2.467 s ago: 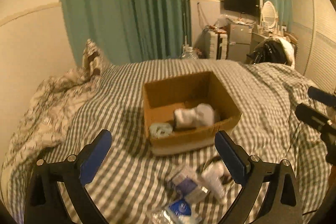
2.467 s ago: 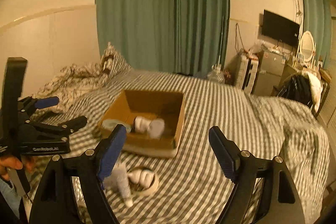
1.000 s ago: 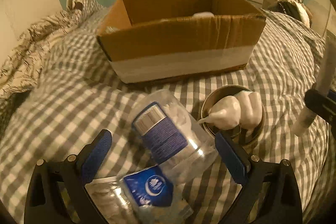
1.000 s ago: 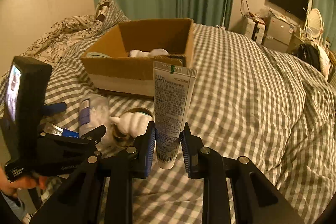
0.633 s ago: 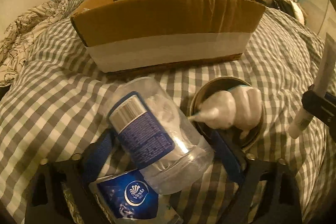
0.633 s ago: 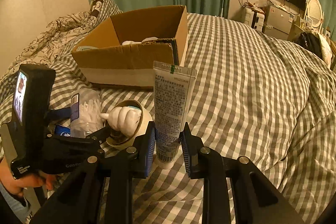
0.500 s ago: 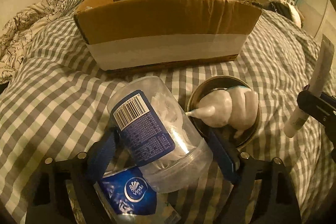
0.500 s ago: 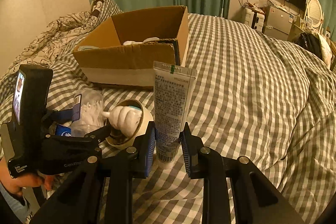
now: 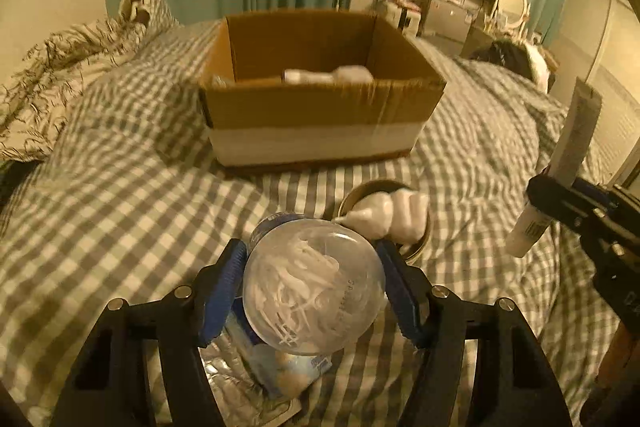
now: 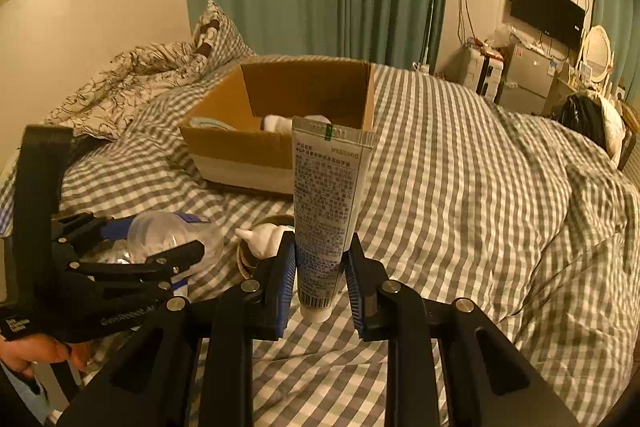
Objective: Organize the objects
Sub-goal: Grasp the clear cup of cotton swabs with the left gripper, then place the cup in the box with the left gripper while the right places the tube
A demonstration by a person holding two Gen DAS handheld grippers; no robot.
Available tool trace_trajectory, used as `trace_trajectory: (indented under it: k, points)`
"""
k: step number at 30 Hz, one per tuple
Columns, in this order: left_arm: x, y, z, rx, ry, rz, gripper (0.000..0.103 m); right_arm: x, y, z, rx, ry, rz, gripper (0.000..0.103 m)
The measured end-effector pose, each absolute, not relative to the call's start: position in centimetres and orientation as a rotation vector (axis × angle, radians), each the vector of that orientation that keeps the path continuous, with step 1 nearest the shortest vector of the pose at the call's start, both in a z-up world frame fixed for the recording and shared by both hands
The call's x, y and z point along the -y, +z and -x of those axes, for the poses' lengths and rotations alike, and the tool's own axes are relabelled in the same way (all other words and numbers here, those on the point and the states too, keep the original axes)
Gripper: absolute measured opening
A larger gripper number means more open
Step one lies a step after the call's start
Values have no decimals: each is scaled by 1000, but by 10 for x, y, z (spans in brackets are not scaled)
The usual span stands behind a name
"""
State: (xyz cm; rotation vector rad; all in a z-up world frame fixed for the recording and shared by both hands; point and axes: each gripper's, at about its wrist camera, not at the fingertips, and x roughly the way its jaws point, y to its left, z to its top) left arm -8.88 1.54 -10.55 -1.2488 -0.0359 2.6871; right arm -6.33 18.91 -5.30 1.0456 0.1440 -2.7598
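Observation:
My left gripper (image 9: 312, 283) is shut on a clear plastic jar of cotton swabs (image 9: 314, 287) and holds it above the bed, its round base facing the camera. The jar also shows in the right wrist view (image 10: 168, 231). My right gripper (image 10: 320, 267) is shut on a white tube (image 10: 326, 211), held upright with the cap down; it also shows in the left wrist view (image 9: 560, 171). An open cardboard box (image 9: 320, 119) stands farther back on the bed with white items inside.
A round tin (image 9: 384, 215) with a small white bottle lies on the checked bedspread between the grippers and the box. A blue tissue pack (image 9: 276, 367) lies under the left gripper. A rumpled quilt and pillow (image 9: 80, 55) lie at the left. Furniture stands beyond the bed.
My left gripper has closed on the cotton swab jar and lifted it off the bed, tilting its base toward the camera. My right gripper has risen slightly with the tube.

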Motion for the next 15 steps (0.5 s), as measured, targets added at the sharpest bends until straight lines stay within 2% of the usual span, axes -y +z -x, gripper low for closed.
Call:
trace_trajectory:
  k: [8, 15]
  points:
    - [-15, -60, 84, 12, 2718, 1112, 68, -185, -25, 54, -170, -2780, -963, 23]
    - [-19, 7, 117, -7, 2761, 929, 68, -178, 25, 79, -245, -2801, -801, 23]
